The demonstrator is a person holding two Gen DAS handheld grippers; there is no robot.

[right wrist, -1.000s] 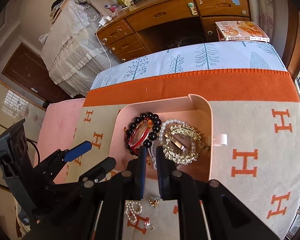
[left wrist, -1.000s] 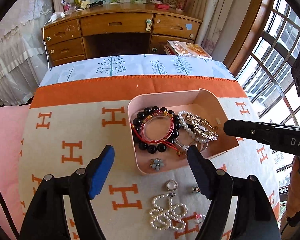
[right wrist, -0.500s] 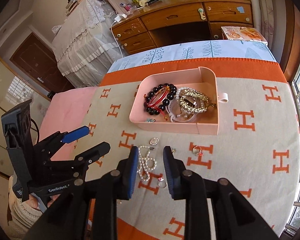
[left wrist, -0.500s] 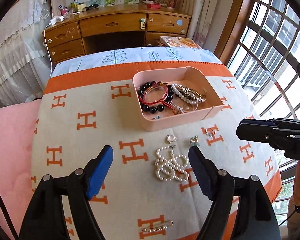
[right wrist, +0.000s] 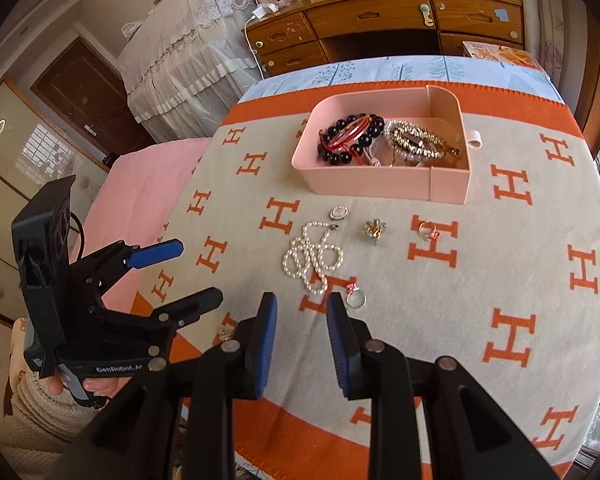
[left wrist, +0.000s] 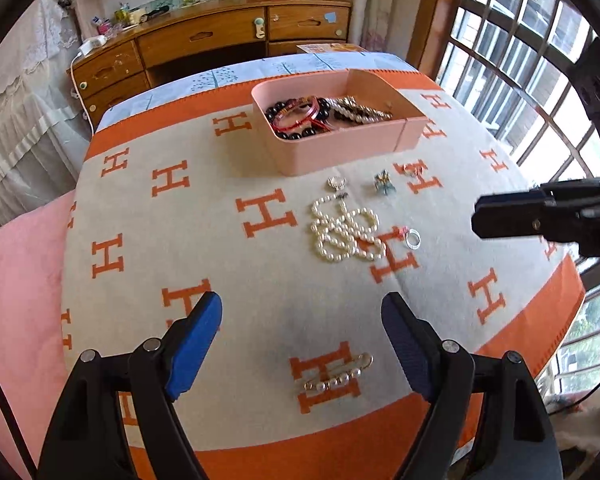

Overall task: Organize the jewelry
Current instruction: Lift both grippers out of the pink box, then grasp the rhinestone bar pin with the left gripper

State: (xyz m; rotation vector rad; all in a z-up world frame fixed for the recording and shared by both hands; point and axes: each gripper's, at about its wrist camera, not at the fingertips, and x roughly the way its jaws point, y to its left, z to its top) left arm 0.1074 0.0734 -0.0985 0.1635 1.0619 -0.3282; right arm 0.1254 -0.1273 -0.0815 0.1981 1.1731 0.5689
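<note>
While both sets of tongs hang above the orange-and-cream H-patterned blanket (left wrist: 260, 280), nothing is in either grip. Left tongs (left wrist: 302, 344) are spread wide, blue pads well apart, empty, hovering over the near part of the blanket. Right tongs (right wrist: 302, 328) stand parted by a narrower gap, also empty; in the left wrist view they (left wrist: 540, 216) come in from the right edge side-on, so the gap cannot be read there.

Over at the far side sits the pink tray (right wrist: 364, 182), and it's already loaded: a black bead bracelet (right wrist: 352, 140) wound with a red cord on its left, a gold and pearl bracelet pile (right wrist: 416, 144) on its right.

Loose pieces lie on the blanket in front of the tray. A pearl necklace (right wrist: 312, 258) lies coiled in loops near the middle, with a small round ring (right wrist: 339, 212) just beyond it toward the tray. To the right of that, a little gold and teal brooch (right wrist: 374, 230), then a tiny ring with a pink stone (right wrist: 428, 232) on an orange H. A silver ring with a pink stone (right wrist: 356, 298) lies just ahead of the right tongs' right finger, near the necklace's lower end. Nearest the left tongs, a pearl bar pin (left wrist: 338, 374) rests across an orange H, between the two spread fingers in that view.

A wooden desk (right wrist: 380, 20) stands in the background
</note>
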